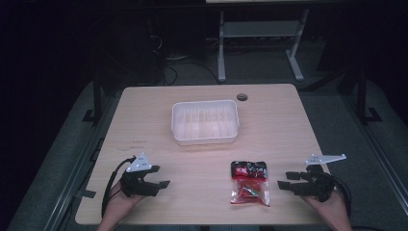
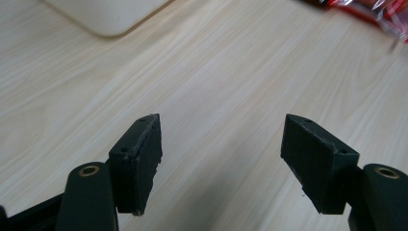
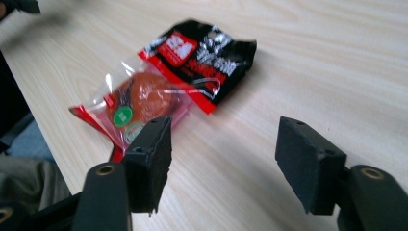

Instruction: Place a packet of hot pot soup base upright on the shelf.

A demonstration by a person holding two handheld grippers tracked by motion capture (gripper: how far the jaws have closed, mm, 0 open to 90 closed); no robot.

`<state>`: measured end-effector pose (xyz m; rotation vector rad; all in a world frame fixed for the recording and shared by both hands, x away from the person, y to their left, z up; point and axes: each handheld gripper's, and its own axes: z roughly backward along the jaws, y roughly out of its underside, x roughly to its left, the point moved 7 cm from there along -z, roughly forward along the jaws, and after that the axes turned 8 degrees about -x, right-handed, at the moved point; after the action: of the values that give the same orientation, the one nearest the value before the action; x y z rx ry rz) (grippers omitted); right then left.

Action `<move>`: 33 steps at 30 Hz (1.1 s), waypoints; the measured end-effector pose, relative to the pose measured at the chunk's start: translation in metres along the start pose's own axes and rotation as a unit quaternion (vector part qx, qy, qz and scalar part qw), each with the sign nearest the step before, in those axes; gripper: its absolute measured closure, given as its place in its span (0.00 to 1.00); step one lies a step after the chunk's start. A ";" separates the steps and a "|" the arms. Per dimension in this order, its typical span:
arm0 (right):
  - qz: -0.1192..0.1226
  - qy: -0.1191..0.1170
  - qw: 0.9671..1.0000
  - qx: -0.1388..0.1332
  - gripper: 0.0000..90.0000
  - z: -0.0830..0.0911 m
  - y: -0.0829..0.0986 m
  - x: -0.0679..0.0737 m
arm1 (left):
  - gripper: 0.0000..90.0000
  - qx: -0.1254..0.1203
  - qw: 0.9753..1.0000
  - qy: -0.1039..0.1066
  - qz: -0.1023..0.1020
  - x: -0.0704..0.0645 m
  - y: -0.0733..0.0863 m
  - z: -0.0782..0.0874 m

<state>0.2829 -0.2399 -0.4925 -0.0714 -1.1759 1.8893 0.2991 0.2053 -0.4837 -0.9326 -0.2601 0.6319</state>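
Setting: a lab or test room arranged for recorded handling work, dimly lit, with grey carpet (image 1: 269,72) around a single pale wood-grain counter (image 1: 279,125). Beyond the counter's far edge: the white metal legs of a second desk (image 1: 260,43), and loose black cables (image 1: 168,72) on the floor left of them; black stand posts (image 1: 97,96) flank the counter on both sides. At the counter's near edge, one on either side: a cabled hand-held gripper (image 1: 153,182) and a second hand-held gripper (image 1: 287,184), each topped by a grey three-cornered plate.
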 end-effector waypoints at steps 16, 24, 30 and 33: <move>0.012 -0.009 1.000 -0.018 0.37 -0.008 -0.038 -0.005 | 0.40 -0.012 0.994 0.090 -0.054 -0.066 -0.050 -0.040; 0.008 -0.015 1.000 -0.021 0.37 -0.018 -0.053 -0.010 | 0.46 -0.006 0.988 0.129 -0.078 -0.098 -0.070 -0.068; 0.007 -0.014 1.000 -0.002 0.38 -0.028 -0.059 -0.013 | 0.55 0.004 0.984 0.150 -0.091 -0.116 -0.079 -0.090; 0.008 -0.014 1.000 0.005 0.38 -0.034 -0.061 -0.013 | 0.64 0.012 0.981 0.160 -0.106 -0.125 -0.083 -0.102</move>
<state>0.3455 -0.2152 -0.4706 -0.0483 -1.1882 1.9162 0.2808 0.0255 -0.4682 -0.9532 -0.0621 0.2832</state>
